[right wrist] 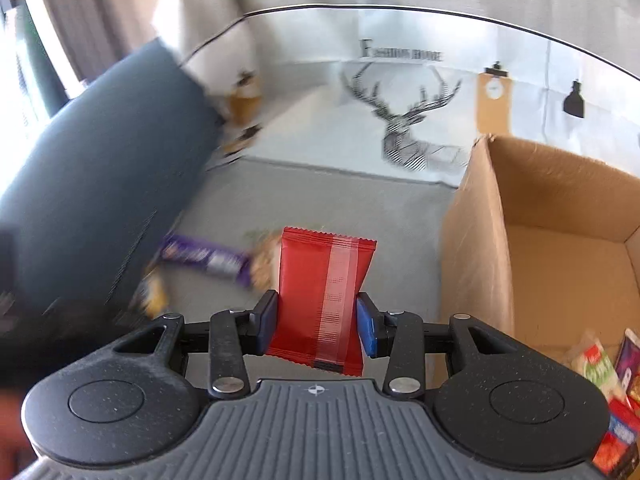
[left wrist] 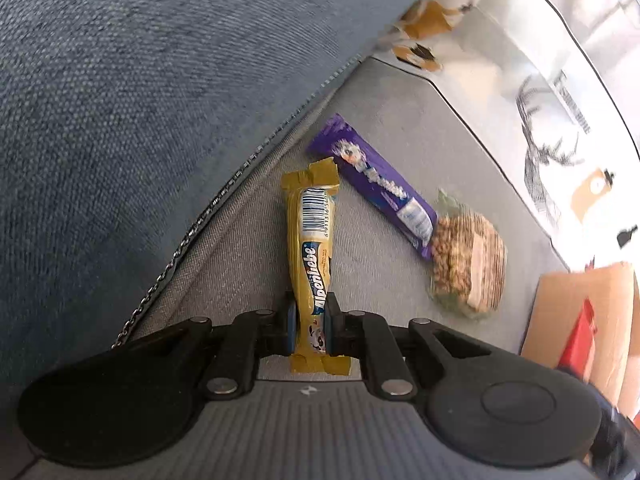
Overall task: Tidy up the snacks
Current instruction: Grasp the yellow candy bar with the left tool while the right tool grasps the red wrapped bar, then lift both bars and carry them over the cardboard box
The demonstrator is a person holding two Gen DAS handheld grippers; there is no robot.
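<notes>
Left gripper (left wrist: 311,322): jaws pinched on the yellow Alpenliebe stick (left wrist: 311,258), blue pads squeezing its lower part. The stick runs straight out from the jaws over the grey sofa seat (left wrist: 400,128); whether its far end rests on the seat cannot be told. Barcode faces up near the far end.

Taking that yellow stick as the landmark: just beside its far end, to the right in the left wrist view, lies a purple candy bar (left wrist: 380,186), slanting away. The purple bar's lower end touches a clear pack of round crackers (left wrist: 468,264), farther right of the stick. Left of the stick rises a blue cushion (left wrist: 140,100), zipper along its edge. Beyond the snacks, a white cushion with a deer print (left wrist: 540,168).

Right gripper (right wrist: 316,322): jaws clamped on a red snack packet (right wrist: 320,300), pinching its sides so the waist narrows; its back seam faces the camera. The packet is clear of the seat.

Cardboard box (right wrist: 480,240) stands open, well right of the stick, and right of the red packet in the right wrist view. Several snack packs (right wrist: 616,392) in its near corner.
</notes>
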